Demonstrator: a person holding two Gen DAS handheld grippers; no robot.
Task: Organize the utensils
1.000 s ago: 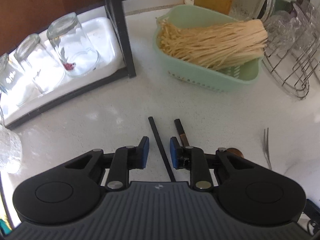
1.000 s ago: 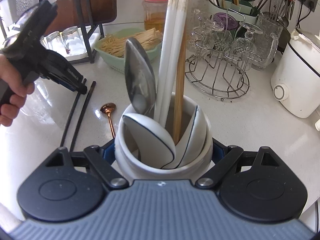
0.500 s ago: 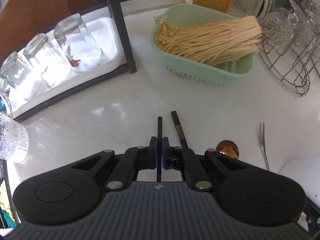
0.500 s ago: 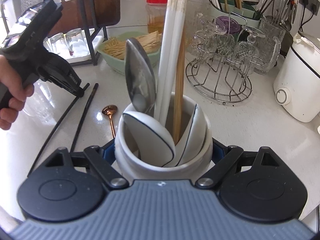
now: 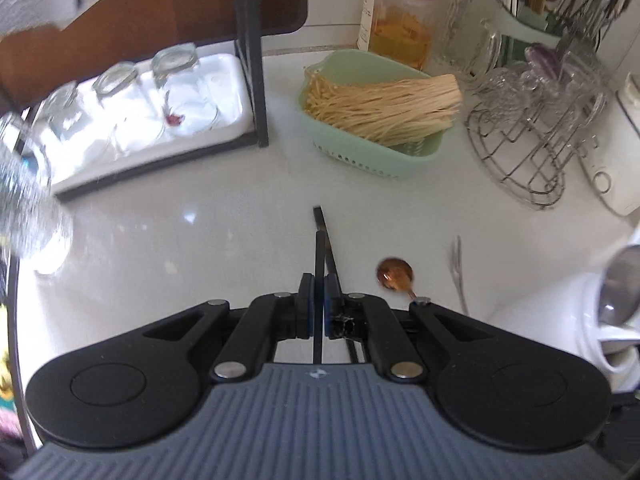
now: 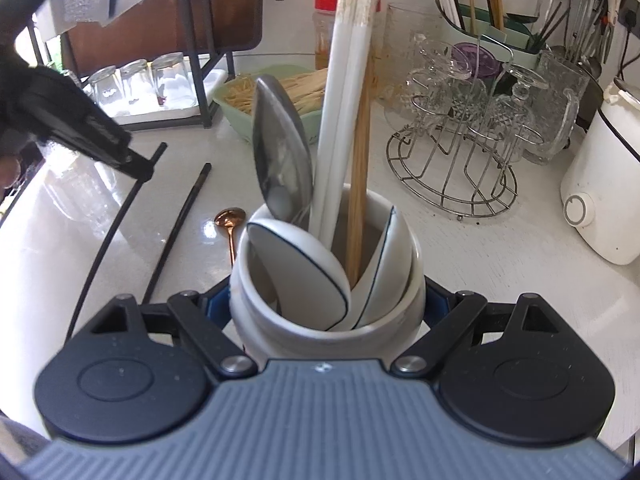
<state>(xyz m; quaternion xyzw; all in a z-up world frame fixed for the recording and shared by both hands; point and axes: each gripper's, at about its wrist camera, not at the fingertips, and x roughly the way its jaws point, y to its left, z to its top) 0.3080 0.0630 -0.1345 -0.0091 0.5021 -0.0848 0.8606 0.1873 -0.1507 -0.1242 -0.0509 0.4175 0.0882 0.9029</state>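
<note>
Right gripper point(image 6: 326, 304) is clamped around the holder point(image 6: 326, 276), near me. Left gripper point(image 5: 316, 300) pinches one black chopstick point(image 5: 319, 264); its mate point(image 6: 180, 224) lies on the counter beside the copper spoon point(image 6: 231, 220). I'd lift clear, tip vertical, drop into the gap by the white chopsticks point(image 6: 344, 100).

I can read no text in these views. The jar with the red lid point(image 5: 401, 16) has a white label on its side, but the print on it is too small and too blurred for me. On each hand-held gripper I see a small pale mark on the grey ribbed body, and it does not form letters I can read.
</note>
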